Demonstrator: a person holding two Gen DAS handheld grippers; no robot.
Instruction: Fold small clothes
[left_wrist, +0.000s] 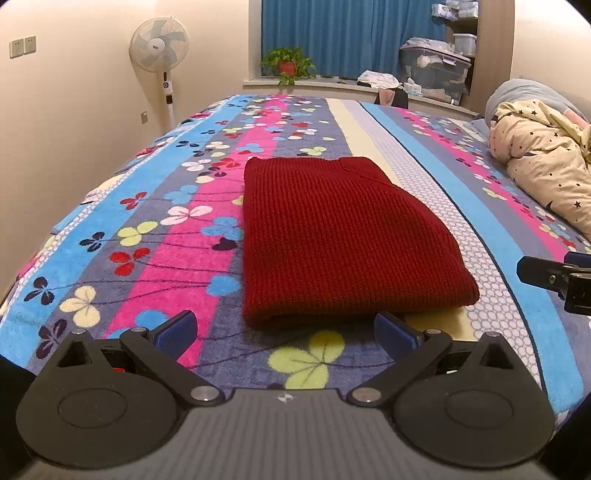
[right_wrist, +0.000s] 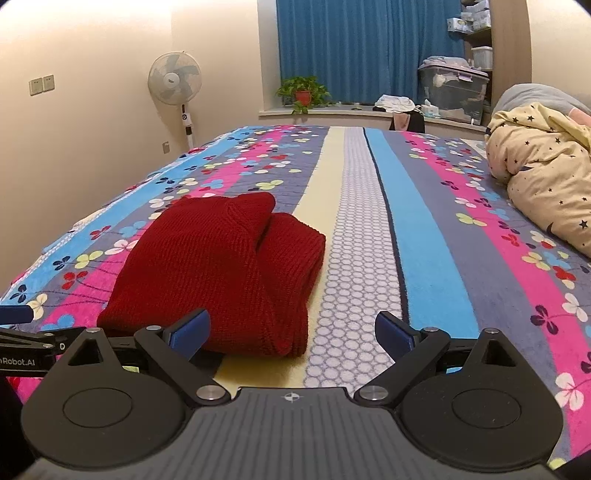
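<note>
Nearest the lens in the left wrist view, the left gripper (left_wrist: 284, 330) is seen w/ its two blue-padded fingers (left_wrist: 176, 329) spread wide apart, nothing held between them. Just beyond the tips, a dark red knit sweater (left_wrist: 343, 236) is laid folded into a neat rectangle on a floral striped blanket (left_wrist: 155, 258) covering the bed; the near folded edge sits just ahead of the right pad, not gripped. At the right edge of this view, part of the right gripper is glimpsed, near the sweater's right side.

In the right wrist view, the right gripper (right_wrist: 291, 332) is shown w/ fingers fully spread; the sweater's near corner is overlapped by the left pad, but nothing is clamped. The sweater is found left of centre there, beside a cream stripe.

Further back on the right, a bunched cream duvet w/ dark stars (left_wrist: 543, 166) is piled on the bed. Beyond the bed, a white pedestal fan (left_wrist: 159, 48) stands by the left wall. On the window ledge, a potted plant (left_wrist: 288, 64) is set before blue curtains (left_wrist: 343, 33), w/ clear storage bins (left_wrist: 436, 66) stacked to the right.
</note>
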